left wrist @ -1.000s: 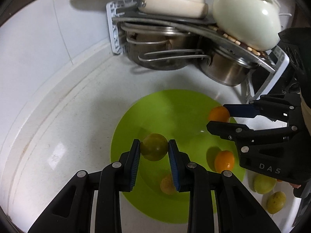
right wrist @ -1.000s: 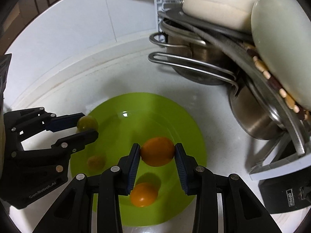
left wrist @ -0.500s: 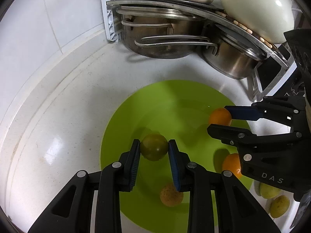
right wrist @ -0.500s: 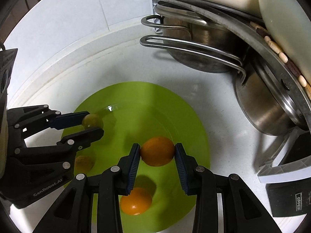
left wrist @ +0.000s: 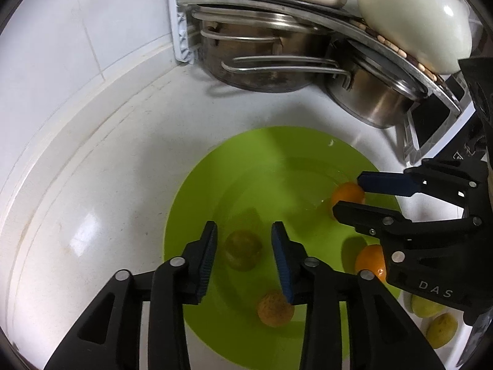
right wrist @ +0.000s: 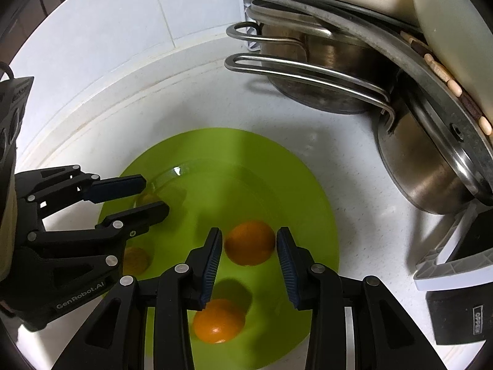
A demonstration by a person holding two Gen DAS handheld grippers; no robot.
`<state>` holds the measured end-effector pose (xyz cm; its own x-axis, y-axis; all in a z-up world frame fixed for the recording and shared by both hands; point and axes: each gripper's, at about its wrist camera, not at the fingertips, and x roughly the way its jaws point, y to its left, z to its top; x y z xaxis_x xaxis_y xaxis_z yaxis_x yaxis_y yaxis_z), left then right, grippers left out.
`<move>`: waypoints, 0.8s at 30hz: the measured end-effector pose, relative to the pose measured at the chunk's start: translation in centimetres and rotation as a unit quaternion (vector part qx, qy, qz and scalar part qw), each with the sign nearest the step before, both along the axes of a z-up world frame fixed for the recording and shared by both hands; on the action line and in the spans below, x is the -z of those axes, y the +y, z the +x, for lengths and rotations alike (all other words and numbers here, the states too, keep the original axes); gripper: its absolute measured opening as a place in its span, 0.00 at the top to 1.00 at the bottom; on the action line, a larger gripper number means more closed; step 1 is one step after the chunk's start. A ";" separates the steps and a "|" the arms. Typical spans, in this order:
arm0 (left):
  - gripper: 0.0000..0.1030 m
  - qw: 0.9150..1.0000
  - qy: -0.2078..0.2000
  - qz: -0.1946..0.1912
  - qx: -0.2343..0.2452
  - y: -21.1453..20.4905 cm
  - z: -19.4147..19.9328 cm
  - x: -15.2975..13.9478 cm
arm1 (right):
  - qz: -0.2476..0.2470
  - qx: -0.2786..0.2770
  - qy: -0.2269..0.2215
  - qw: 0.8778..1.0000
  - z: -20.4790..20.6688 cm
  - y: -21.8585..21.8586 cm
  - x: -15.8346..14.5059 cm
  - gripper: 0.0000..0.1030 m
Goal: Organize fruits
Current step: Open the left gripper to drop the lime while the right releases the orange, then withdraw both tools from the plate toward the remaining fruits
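A lime-green plate (left wrist: 271, 154) (right wrist: 302, 172) lies on the white counter. My left gripper (left wrist: 243, 248) is open, its pads apart on either side of a dull green-brown fruit (left wrist: 242, 249) lying on the plate. My right gripper (right wrist: 249, 246) is open around an orange fruit (right wrist: 250, 243) (left wrist: 346, 194) on the plate. A second orange (right wrist: 219, 320) (left wrist: 369, 260) and a speckled orange fruit (left wrist: 275, 308) (right wrist: 135, 260) also lie on the plate. The left gripper shows in the right wrist view (right wrist: 148, 195).
A dish rack (left wrist: 185, 30) with steel pots (left wrist: 265, 67) (right wrist: 323, 71) and a cream lid (left wrist: 416, 15) stands behind the plate. Two yellow-green fruits (left wrist: 440, 328) lie on the counter right of the plate. A tiled wall (left wrist: 77, 30) is on the left.
Both grippers have come down over the plate and opened. The green fruit and the orange were let go and now lie on the plate.
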<state>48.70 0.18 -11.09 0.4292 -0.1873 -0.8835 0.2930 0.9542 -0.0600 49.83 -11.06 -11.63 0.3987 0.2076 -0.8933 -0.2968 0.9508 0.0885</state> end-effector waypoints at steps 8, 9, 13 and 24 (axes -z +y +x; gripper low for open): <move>0.52 1.000 -0.027 -0.008 -0.013 0.6 -1.7 -2.5 | 0.000 0.005 -0.030 1.000 -2.0 -0.5 -2.3 0.62; 0.52 0.999 -0.033 -0.010 -0.011 0.5 -2.3 -3.1 | 0.001 0.005 -0.035 0.999 -2.3 -0.5 -2.7 0.62; 0.47 0.998 -0.060 -0.009 -0.013 0.5 -4.1 -5.0 | 0.010 0.009 -0.058 0.998 -4.1 -0.6 -4.6 0.62; 0.35 0.991 -0.135 -0.014 -0.012 0.3 -10.3 -10.5 | 0.020 0.014 -0.140 0.990 -10.3 -0.9 -10.0 0.54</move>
